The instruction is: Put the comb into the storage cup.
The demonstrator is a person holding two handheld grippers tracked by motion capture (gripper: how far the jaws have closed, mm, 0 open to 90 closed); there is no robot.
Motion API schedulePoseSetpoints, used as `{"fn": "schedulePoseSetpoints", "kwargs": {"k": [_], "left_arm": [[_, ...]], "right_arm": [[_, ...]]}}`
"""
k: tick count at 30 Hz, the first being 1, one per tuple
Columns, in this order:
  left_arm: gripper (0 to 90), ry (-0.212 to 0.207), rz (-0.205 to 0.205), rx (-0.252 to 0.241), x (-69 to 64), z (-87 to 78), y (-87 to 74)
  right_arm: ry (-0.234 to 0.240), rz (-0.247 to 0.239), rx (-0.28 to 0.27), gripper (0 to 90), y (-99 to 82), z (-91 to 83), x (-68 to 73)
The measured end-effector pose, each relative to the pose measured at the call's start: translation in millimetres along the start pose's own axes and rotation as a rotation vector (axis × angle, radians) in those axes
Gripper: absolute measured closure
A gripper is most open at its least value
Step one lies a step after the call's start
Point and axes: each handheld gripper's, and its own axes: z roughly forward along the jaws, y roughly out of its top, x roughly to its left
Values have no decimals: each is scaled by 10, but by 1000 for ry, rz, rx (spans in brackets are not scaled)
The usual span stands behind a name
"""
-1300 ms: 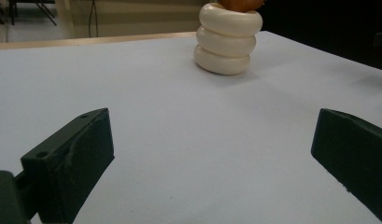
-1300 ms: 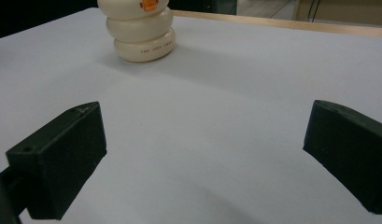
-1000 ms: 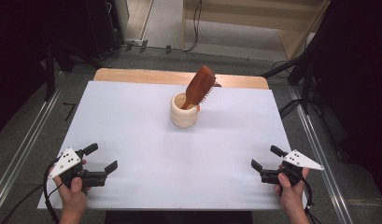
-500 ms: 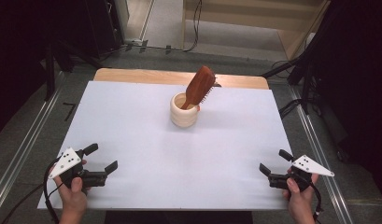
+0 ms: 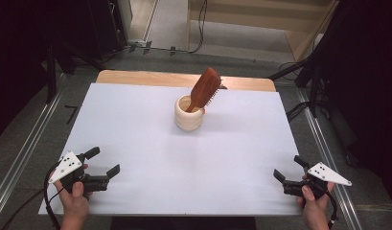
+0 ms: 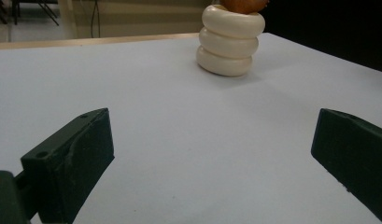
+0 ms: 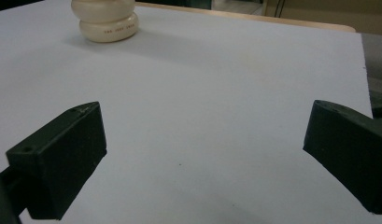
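A cream ribbed holder point(image 5: 189, 114) stands on the white table top point(image 5: 136, 124), toward the back middle. A brown wooden hairbrush point(image 5: 206, 88) leans in it, head up and tilted right. My left gripper point(image 5: 103, 162) rests open near the front left corner, nothing between its jaws. At the front right corner my right gripper point(image 5: 289, 168) is open too, and empty. The left gripper view has the holder point(image 6: 230, 41) far ahead beyond the left gripper point(image 6: 212, 154). In the right gripper view the holder point(image 7: 104, 21) sits at upper left, far from the right gripper point(image 7: 202, 154).
A wooden strip point(image 5: 145, 78) edges the table's back. Metal rails point(image 5: 21, 158) run along the floor on both sides, with cables point(image 5: 299, 108) and dark stands point(image 5: 318, 72) behind. Wide bare surface lies between both grippers and the holder.
My right gripper has drawn back toward the front right corner of the table. The left gripper, holder and brush stay as they were.
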Motion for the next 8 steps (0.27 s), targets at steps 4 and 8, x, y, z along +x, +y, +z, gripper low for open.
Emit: {"fn": "schedulePoseSetpoints", "kwargs": {"k": [4, 8], "left_arm": [[0, 0, -30, -20, 38, -29, -4], [0, 5, -23, -13, 25, -24, -4]], "right_arm": [[20, 36, -24, 0, -25, 9, -50], [18, 43, -22, 0, -32, 9, -52]]}}
